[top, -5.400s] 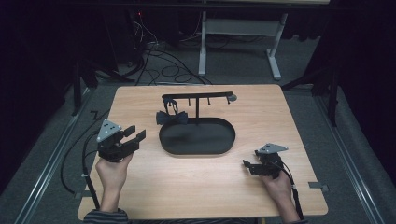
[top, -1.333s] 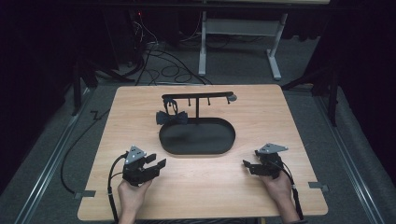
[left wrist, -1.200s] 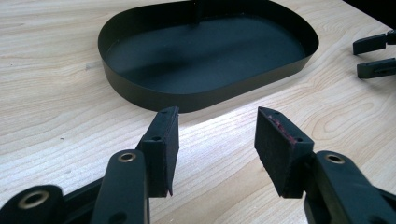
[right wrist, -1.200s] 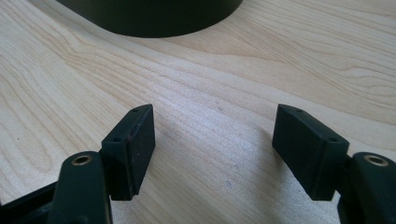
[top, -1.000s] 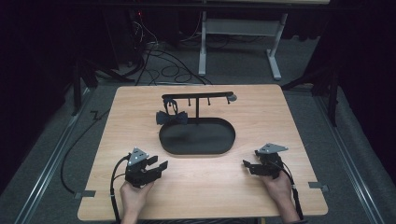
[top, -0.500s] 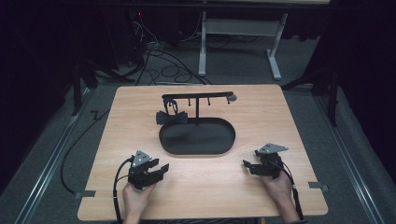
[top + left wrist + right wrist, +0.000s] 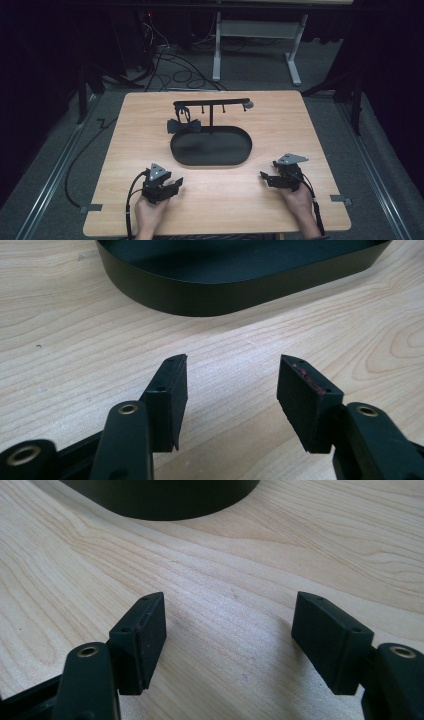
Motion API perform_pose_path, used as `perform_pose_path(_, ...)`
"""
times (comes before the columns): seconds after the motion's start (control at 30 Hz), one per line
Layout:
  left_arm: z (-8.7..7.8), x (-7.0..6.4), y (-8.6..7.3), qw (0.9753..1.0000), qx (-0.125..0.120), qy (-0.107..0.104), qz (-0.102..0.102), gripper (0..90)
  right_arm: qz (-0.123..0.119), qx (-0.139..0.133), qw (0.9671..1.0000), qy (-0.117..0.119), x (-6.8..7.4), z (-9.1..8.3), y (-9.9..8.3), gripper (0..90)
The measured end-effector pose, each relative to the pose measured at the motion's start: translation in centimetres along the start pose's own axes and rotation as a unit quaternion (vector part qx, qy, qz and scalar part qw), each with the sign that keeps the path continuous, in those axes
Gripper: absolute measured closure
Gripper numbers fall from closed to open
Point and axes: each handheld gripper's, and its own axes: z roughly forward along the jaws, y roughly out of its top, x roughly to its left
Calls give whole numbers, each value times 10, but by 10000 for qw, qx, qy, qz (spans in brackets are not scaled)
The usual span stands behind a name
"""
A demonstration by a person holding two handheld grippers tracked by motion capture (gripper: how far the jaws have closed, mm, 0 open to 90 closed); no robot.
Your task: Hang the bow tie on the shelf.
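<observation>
Since the earliest frame, the left gripper (image 7: 172,184) has come down from beside the tray to the near edge of the wooden table (image 7: 310,125). Ahead of both grippers' parted, empty fingers (image 7: 170,390) sits the black oval tray (image 7: 210,161), its hanger stand (image 7: 211,106) holding a black bow (image 7: 183,126). Right gripper (image 7: 265,177) rests, jaws apart.

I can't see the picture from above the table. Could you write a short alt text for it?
A person's two hands rest on a wooden table, each holding an open hand-held gripper: the left hand-held gripper and the right hand-held gripper. Between and beyond them sits a black oval tray with a black T-shaped rack, a black bow tie hanging from it.
</observation>
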Motion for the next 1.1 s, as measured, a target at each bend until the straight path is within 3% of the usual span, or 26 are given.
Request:
perform_pose_path(0.53,13,-2,-4,9996,73,243,117,446,7,-1,10000,2,0,0,0,314)
perform_pose_path(0.7,16,-8,-4,9988,51,385,310,413,1,-5,10000,3,0,0,0,314)
perform_pose_path(0.93,17,-11,-4,9986,95,364,366,337,-2,-4,10000,-9,0,0,0,315)
perform_pose_path(1.1,18,-12,-4,9984,111,381,395,333,-5,-3,10000,-12,0,0,0,314)
